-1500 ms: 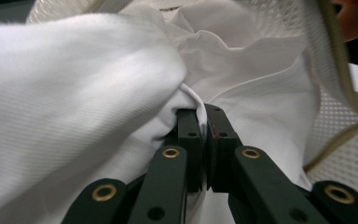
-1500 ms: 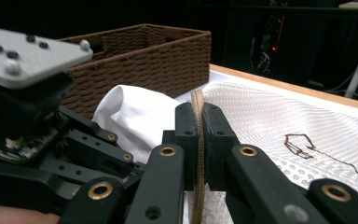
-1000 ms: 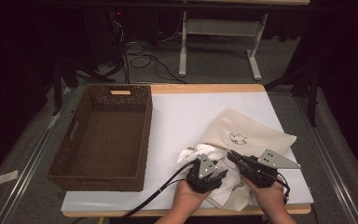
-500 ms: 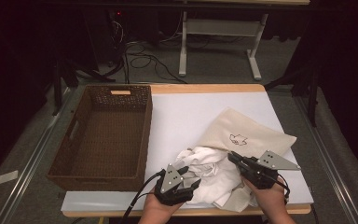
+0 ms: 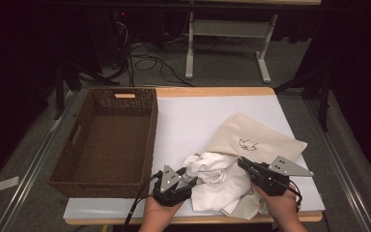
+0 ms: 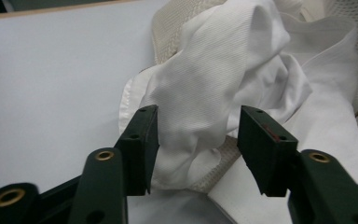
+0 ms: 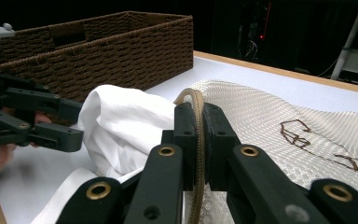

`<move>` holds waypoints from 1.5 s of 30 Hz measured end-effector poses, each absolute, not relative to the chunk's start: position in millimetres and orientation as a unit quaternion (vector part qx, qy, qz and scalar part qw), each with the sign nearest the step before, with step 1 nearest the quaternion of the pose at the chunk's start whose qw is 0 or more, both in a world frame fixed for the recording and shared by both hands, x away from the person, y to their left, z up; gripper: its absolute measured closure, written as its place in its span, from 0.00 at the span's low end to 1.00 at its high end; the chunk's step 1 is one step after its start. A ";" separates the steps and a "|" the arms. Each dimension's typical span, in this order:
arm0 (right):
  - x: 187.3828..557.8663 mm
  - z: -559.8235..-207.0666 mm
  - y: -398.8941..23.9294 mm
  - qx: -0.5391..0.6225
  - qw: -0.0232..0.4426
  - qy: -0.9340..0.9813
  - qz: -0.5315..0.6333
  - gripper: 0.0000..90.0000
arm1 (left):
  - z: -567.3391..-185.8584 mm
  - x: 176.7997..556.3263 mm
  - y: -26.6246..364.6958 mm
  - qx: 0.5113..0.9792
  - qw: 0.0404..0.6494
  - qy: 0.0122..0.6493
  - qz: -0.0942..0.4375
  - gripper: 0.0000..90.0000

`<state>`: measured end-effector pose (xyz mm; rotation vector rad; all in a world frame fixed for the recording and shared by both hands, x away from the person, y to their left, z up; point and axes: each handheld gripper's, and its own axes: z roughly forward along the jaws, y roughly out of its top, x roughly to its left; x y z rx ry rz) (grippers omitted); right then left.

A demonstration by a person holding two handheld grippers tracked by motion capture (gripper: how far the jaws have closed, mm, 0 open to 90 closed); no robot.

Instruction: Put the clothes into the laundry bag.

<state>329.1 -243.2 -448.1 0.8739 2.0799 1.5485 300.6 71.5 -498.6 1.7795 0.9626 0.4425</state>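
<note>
bench (image 5: 212, 116), flat and white with a pale wooden edge, carrying all items. wicker basket (image 5: 107, 140), dark brown, rectangular, coarsely woven, with cut-out handles, standing at the left of the bench. mesh bag (image 5: 256, 137), cream, netted weave, with a small dark embroidered motif, lying flat at the right; its edge is trimmed with a tan cord (image 7: 197, 135). white garment (image 5: 217, 181), soft, finely ribbed cloth, crumpled in a heap at the near edge of the bench, lying against the bag's mouth and between the two claws. right claw (image 7: 200, 140), clenched on the cord trim of the bag, holding the mouth raised. left claw (image 6: 196, 140), jaws apart and astride a fold of the garment, having just been closing; the pads do not yet press the cloth. judged step: gathering the garment while the bag is held. to do it well, the left claw should bite a thick fold rather than a single layer and avoid catching the mesh beneath, while the right claw keeps the cord taut.
</note>
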 end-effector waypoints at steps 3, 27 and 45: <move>329.0 -448.5 -242.8 0.312 0.202 0.745 0.554 0.97 | -498.9 303.5 73.9 0.740 0.510 0.400 0.183 0.63; 327.6 -448.5 -242.3 0.309 0.205 0.747 0.551 0.97 | -522.8 297.1 41.7 0.817 0.466 0.329 0.083 0.83; 327.1 -448.8 -239.7 0.306 0.207 0.751 0.547 0.96 | -524.2 292.4 37.5 0.842 0.408 0.331 0.123 0.50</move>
